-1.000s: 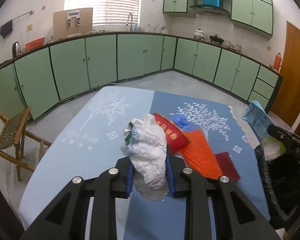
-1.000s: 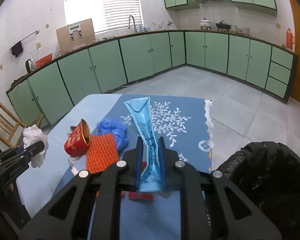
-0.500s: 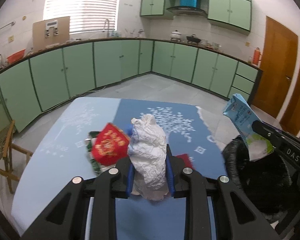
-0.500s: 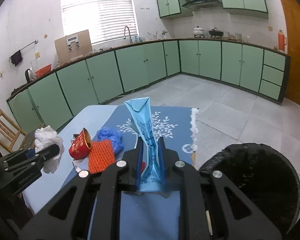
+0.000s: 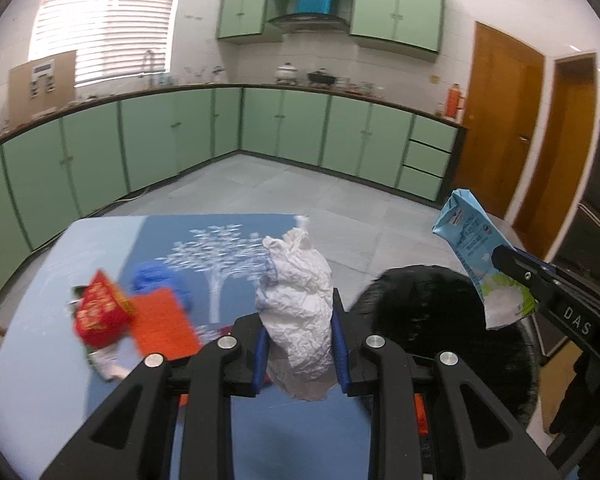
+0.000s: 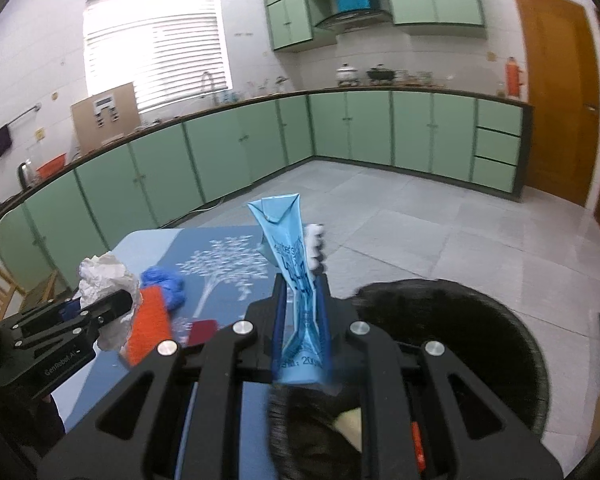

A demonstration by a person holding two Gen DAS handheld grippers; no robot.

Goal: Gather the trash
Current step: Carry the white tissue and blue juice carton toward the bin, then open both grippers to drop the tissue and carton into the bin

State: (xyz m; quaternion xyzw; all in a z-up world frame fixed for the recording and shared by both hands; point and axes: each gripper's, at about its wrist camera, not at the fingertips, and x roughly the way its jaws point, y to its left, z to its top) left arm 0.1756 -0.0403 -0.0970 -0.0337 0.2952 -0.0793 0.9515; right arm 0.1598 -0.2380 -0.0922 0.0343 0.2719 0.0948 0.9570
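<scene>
The left gripper (image 5: 299, 340) clamps a crumpled white paper wad (image 5: 298, 304) between its blue pads, the wad standing up above the jaws. The right gripper (image 6: 302, 320) is pinched nearly closed on a flattened blue carton (image 6: 296, 280), which stands upright from the jaws. The left view shows the carton's printed face (image 5: 476, 264) and the right gripper from the side, above the black-lined bin (image 5: 440, 312); the right view shows the carton edge-on. The right view looks down into the bin (image 6: 460, 344) just past the table's edge, while the left view gives only its dark rim. On the blue table (image 5: 52, 288) lie a red cup (image 5: 100, 312), an orange cloth (image 5: 164, 328) and a blue glove (image 5: 156, 280); the cup is hidden in the right view behind the left gripper (image 6: 108, 308) and wad (image 6: 108, 280).
</scene>
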